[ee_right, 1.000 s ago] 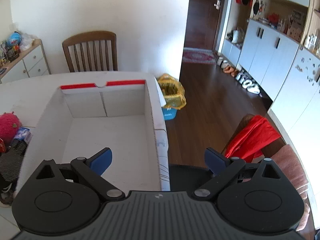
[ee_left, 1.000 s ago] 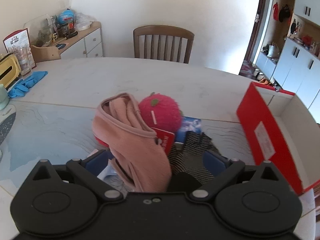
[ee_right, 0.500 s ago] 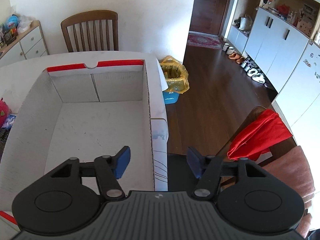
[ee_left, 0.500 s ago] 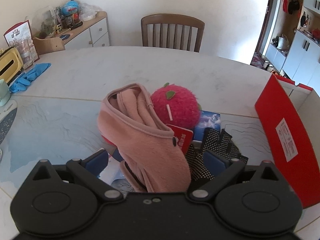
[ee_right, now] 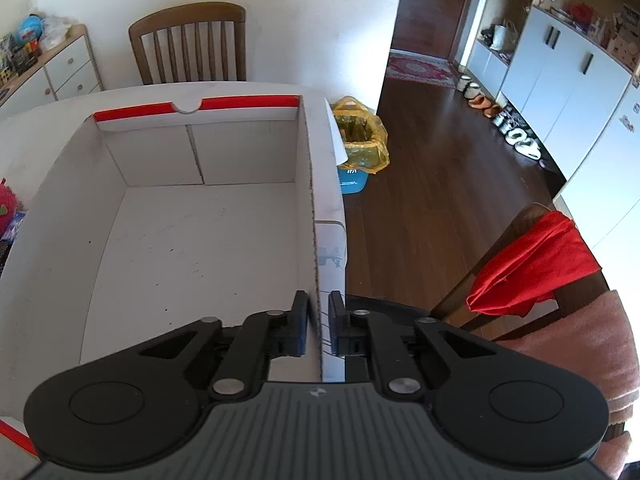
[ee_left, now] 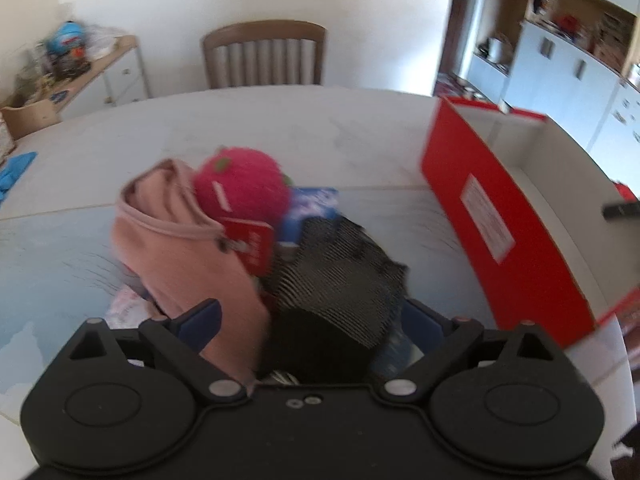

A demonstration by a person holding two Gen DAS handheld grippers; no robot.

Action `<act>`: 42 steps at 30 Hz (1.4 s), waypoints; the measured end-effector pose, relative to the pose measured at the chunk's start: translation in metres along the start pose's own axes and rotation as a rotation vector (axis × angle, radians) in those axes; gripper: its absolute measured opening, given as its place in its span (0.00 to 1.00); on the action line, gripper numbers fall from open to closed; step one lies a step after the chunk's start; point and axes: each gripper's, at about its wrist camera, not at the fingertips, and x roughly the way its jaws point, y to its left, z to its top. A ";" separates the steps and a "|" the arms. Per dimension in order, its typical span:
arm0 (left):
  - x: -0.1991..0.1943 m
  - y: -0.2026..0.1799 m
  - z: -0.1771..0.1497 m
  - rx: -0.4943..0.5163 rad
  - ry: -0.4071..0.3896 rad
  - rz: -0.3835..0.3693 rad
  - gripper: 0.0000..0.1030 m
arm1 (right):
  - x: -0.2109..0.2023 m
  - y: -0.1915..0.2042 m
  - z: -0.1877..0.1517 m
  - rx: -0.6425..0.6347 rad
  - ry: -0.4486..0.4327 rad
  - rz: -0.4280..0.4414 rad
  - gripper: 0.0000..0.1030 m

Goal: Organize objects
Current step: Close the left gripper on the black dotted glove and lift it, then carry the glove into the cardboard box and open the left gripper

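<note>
1. The right gripper (ee_right: 319, 330) has its two black fingers pressed onto the right-hand wall of the open white cardboard box with red edges (ee_right: 308, 216), one finger inside the box and one outside, pinching the corrugated wall near its close end.
2. Ahead and to the left of that gripper lies the box's bare white floor; its far wall carries a red strip with a half-round notch.
3. To the right of the right gripper, beyond the table edge, stands a wooden chair draped with red cloth (ee_right: 532, 264) on the dark wood floor; further ahead sits a yellow plastic bag in a blue bin (ee_right: 360, 148).
4. The left gripper (ee_left: 308, 320) is spread wide, its blue-padded fingers standing either side of a pile of things without closing on any.
5. Between those fingers, nearest, lies a black and white mesh glove (ee_left: 340, 268); just left of it a pink fleece garment (ee_left: 180, 240) drapes toward the left finger.
6. Behind these sit a fuzzy magenta strawberry plush (ee_left: 244, 188) with a red tag and a small blue packet (ee_left: 312, 208).
7. All rest on the pale marble-look table (ee_left: 280, 120); the box stands right of the left gripper, its red outer side facing the pile.
</note>
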 end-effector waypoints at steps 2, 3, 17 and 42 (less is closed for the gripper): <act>0.004 -0.004 -0.005 0.004 0.021 -0.013 0.82 | 0.000 0.001 0.000 -0.008 0.000 0.000 0.06; 0.007 -0.004 -0.007 0.000 0.036 -0.021 0.80 | 0.000 0.002 0.000 -0.009 -0.001 -0.002 0.06; 0.011 -0.005 -0.009 0.007 0.065 0.051 0.15 | 0.002 0.003 0.000 -0.014 -0.002 -0.002 0.06; -0.077 -0.056 0.084 0.078 -0.208 -0.169 0.04 | -0.001 0.004 -0.004 -0.015 -0.005 0.039 0.04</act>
